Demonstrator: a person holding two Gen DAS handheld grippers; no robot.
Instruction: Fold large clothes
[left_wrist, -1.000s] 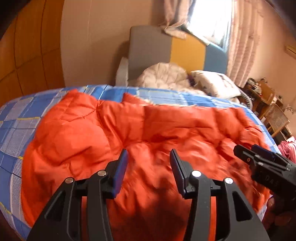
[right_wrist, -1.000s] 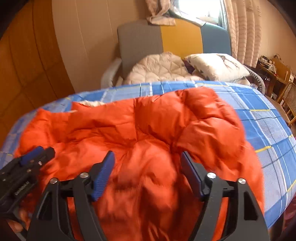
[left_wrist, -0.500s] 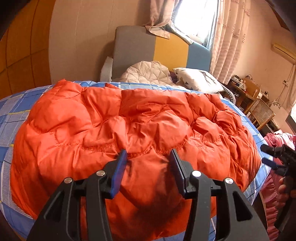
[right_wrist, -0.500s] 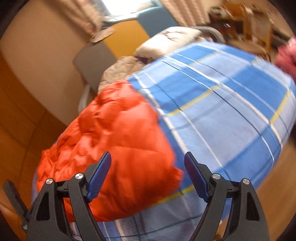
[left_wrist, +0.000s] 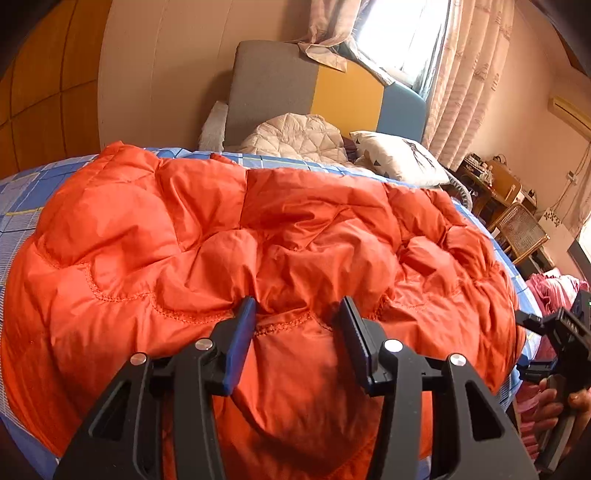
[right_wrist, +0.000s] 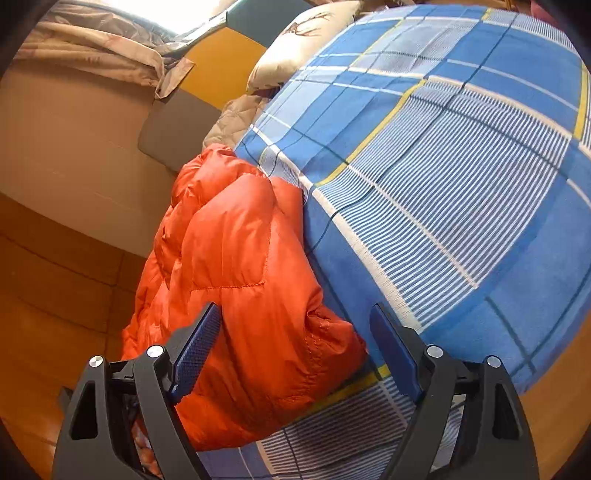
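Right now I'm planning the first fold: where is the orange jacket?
The orange jacket lies spread on the blue plaid bed, filling the left wrist view below the white pillow.

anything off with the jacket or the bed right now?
Nothing damaged or spilled. The orange down jacket lies rumpled and bunched on the plaid bedsheet, not yet a neat fold. Both the left tongs and right tongs are open and empty.

The orange down jacket (left_wrist: 258, 240) runs off the frame's bottom edge.
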